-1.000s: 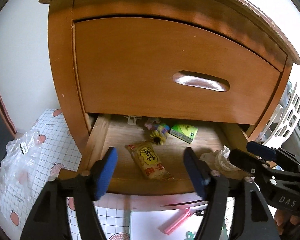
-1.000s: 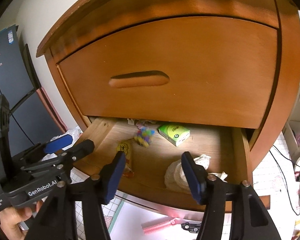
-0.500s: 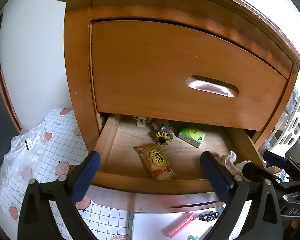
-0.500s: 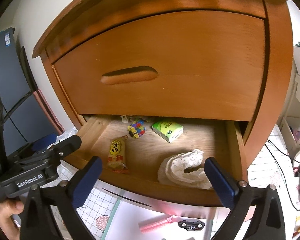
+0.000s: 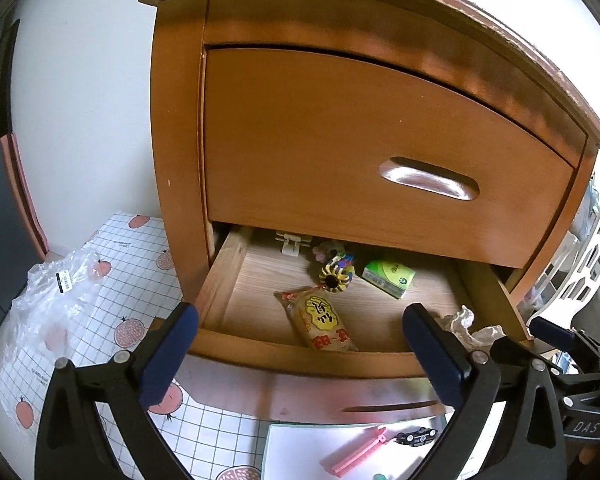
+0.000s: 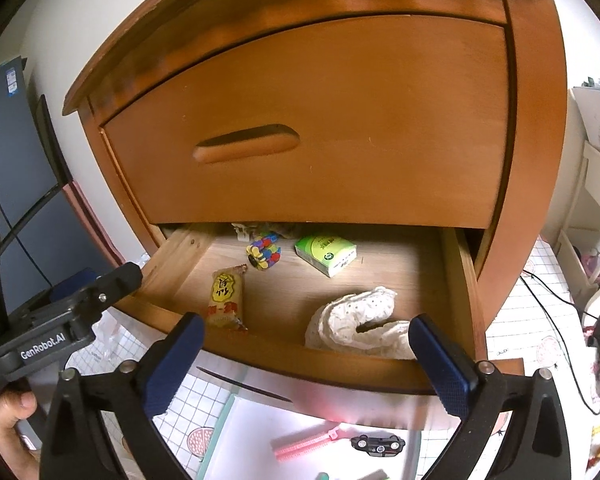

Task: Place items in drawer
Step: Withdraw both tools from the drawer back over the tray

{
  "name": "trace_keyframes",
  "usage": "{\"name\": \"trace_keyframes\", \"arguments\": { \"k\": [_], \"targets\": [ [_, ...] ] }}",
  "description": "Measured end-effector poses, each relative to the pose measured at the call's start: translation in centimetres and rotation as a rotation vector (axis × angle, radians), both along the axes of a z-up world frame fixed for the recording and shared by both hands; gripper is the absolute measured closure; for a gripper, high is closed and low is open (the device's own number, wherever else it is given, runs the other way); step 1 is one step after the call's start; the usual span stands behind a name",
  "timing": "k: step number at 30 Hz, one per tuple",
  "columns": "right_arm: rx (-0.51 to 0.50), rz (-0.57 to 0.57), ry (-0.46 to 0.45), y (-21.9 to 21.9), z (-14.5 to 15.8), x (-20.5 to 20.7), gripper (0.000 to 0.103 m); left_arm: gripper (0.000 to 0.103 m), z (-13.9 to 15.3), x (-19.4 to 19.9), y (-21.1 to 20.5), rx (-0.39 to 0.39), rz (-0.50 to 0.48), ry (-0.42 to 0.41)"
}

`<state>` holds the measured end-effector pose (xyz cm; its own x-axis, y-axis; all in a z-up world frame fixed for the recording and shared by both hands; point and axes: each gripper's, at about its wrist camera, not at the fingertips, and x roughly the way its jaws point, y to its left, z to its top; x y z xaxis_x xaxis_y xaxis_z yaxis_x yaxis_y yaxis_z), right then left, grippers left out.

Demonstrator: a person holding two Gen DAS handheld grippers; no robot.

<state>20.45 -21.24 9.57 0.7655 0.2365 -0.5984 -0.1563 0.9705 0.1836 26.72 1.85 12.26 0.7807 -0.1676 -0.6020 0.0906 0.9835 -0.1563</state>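
Now, from the left wrist view, the left claw (image 5: 300, 344) tilts downward at the open drawer (image 5: 300, 354), its jaws having just spread wide, empty. Four items lie inside: one snack packet (image 5: 320, 318), one coloured toy (image 5: 336, 274), one green box (image 5: 388, 278), one white cloth (image 5: 470, 326).

From the right wrist view, the right claw (image 6: 306, 358) likewise tilts downward at frame bottom, jaws just opened, holding nothing.

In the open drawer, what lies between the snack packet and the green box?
The colourful toy lies between the snack packet and green box, slightly further back in the drawer; the right wrist view shows it best.
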Motion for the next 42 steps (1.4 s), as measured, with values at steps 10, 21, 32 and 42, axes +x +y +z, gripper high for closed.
{"name": "trace_keyframes", "arguments": {
  "k": [10,21,32,42],
  "targets": [
    [0.003,0.026,-0.068,0.0,0.9,-2.9,0.0,0.001,0.0,-3.6,-0.5,-0.046,-0.049,-0.05],
    [0.026,0.026,-0.089,-1.3,-2.1,-8.2,0.0,0.001,-4.1,-9.3,-1.6,-0.072,-0.104,-0.06],
    [0.046,-0.033,0.061,-3.0,-9.5,-9.2,0.0,0.001,-12.6,-11.0,-2.7,-0.05,-0.116,0.146],
    [0.033,-0.055,0.199,-3.6,-15.6,-9.4,0.0,0.001,-18.0,-11.3,-2.5,-0.055,-0.102,0.284]
  ]
}}
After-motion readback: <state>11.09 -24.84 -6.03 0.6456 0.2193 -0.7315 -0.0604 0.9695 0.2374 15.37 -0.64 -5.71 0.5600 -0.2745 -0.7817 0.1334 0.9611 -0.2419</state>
